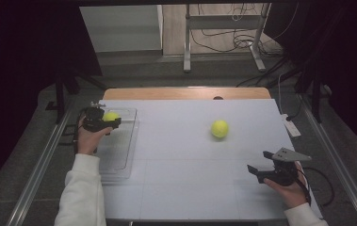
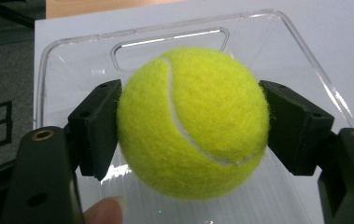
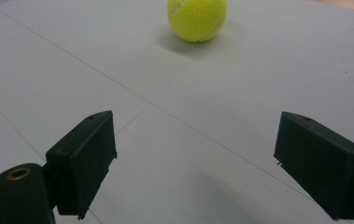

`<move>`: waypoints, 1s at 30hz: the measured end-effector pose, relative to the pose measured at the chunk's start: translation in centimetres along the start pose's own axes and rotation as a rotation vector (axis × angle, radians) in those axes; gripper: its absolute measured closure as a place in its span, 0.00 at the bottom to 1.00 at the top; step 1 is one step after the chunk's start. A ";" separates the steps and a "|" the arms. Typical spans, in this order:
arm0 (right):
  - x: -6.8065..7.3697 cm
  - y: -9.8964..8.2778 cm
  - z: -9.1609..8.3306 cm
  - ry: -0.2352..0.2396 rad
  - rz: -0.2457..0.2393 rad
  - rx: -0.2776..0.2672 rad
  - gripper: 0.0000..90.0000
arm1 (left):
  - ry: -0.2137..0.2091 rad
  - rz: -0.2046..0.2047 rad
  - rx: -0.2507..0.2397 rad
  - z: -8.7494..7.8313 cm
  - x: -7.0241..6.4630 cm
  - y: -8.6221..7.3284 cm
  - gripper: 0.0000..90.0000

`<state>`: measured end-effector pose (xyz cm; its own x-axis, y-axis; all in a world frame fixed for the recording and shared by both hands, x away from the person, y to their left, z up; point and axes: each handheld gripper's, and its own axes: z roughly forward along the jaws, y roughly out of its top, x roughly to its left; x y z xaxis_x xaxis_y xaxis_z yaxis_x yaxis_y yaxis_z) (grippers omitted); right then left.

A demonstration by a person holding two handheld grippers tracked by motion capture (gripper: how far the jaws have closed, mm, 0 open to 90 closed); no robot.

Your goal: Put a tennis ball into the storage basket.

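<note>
Left gripper (image 2: 191,126) clamps a yellow tennis ball (image 2: 193,122) above a clear plastic tray (image 2: 305,51).

A fingertip shows at the bottom edge of the left gripper view, under the ball pinched between the black jaws. The ball is round, so it has no long axis; its white seam curves from top to lower right. The tray lies at the white table's (image 1: 190,188) left edge. The right gripper (image 3: 193,163) hovers with jaws spread wide, facing a second tennis ball (image 1: 219,128) lying well apart on the table.
</note>
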<state>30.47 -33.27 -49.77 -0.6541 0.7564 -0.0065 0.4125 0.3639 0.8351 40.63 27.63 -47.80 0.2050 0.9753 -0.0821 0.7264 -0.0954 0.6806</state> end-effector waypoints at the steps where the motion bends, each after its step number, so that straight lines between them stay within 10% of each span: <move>1: 0.0 0.0 0.0 0.000 0.000 0.000 0.14 | -0.002 -0.002 0.004 0.1 0.0 0.0 0.30; 30: 0.0 0.0 0.0 0.001 0.001 0.000 0.14 | -0.001 -0.004 0.029 0.8 0.2 -0.3 0.30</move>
<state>30.52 -33.26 -49.80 -0.6544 0.7561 -0.0045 0.4137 0.3630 0.8349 40.98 27.74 -48.55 0.2026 0.9755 -0.0851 0.7459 -0.0975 0.6588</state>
